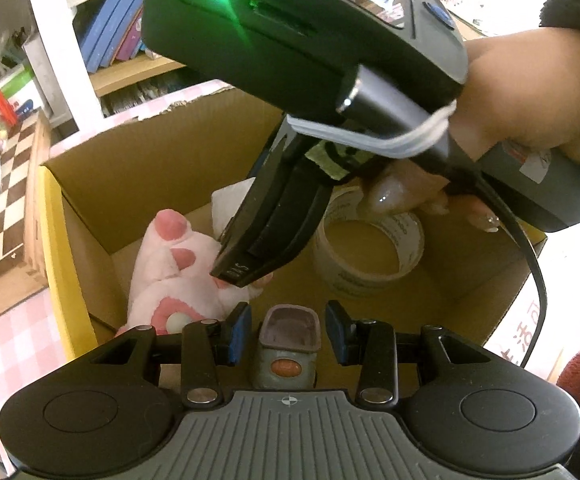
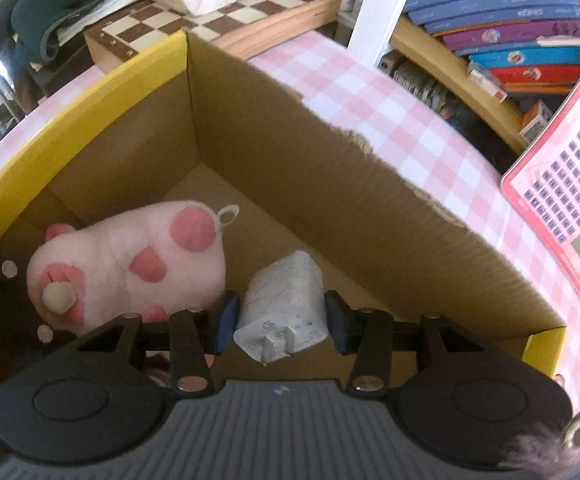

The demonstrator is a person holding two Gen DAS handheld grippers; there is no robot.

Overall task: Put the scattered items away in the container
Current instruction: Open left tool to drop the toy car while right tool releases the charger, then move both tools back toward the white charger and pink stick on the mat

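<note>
Two grippers are held over the cardboard box (image 2: 330, 168) on the checked bench (image 2: 390, 92). The right gripper (image 2: 280, 322) is seen with its fingers parted around the white charger (image 2: 286, 308), pads just off its sides, so release looks in hand; a straight lift clear of the prongs is advised. The left gripper (image 1: 288, 330) is seen with fingers apart either side of a small grey toy (image 1: 288, 344), not pressing. Inside the box: pink plush (image 2: 130, 264) at left, charger beside it, tape roll (image 1: 370, 248) at right
</note>
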